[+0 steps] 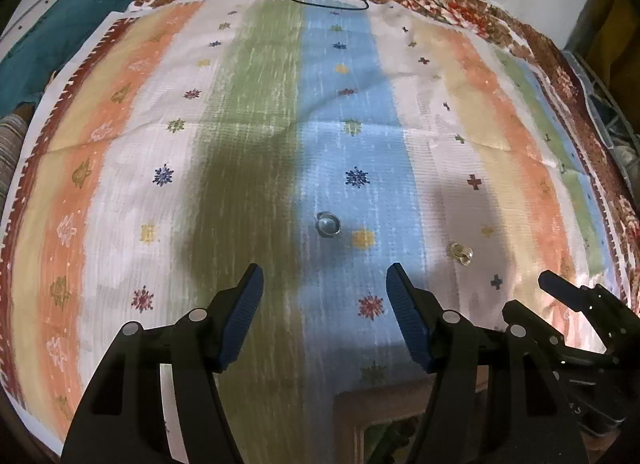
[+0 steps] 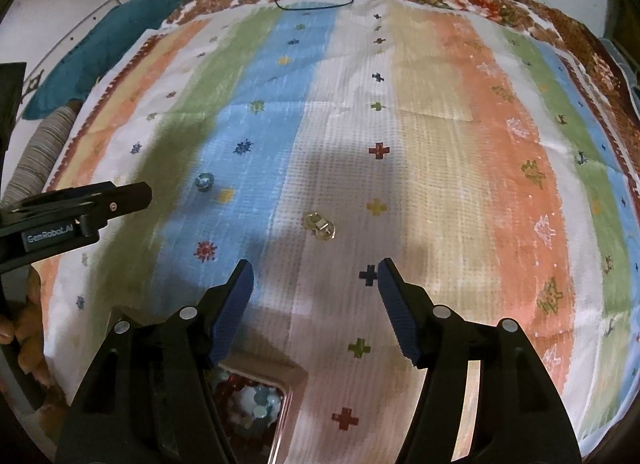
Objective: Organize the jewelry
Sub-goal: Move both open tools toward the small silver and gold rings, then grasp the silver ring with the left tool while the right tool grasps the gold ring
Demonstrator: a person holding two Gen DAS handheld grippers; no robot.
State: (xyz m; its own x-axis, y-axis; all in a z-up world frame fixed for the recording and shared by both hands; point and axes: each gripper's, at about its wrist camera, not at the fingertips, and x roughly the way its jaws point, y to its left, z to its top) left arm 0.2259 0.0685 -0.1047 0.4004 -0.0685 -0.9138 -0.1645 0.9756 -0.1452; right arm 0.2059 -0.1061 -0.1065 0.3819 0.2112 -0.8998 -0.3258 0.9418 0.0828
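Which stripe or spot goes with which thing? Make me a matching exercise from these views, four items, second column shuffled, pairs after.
Things:
1. blue earring
2. clear earring
3. black cord
4. jewelry tray

Places:
A. white stripe, ahead of the right gripper
B. far edge of the cloth
C. near edge, below the right gripper
D. blue stripe, ahead of the left gripper

Pairs: 1-D, 2-A, 3-B, 4-C

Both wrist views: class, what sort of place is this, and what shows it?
Probably a home, perhaps a bed: a striped cloth over a floral spread, a teal cushion at the edge, and a jewelry tray.
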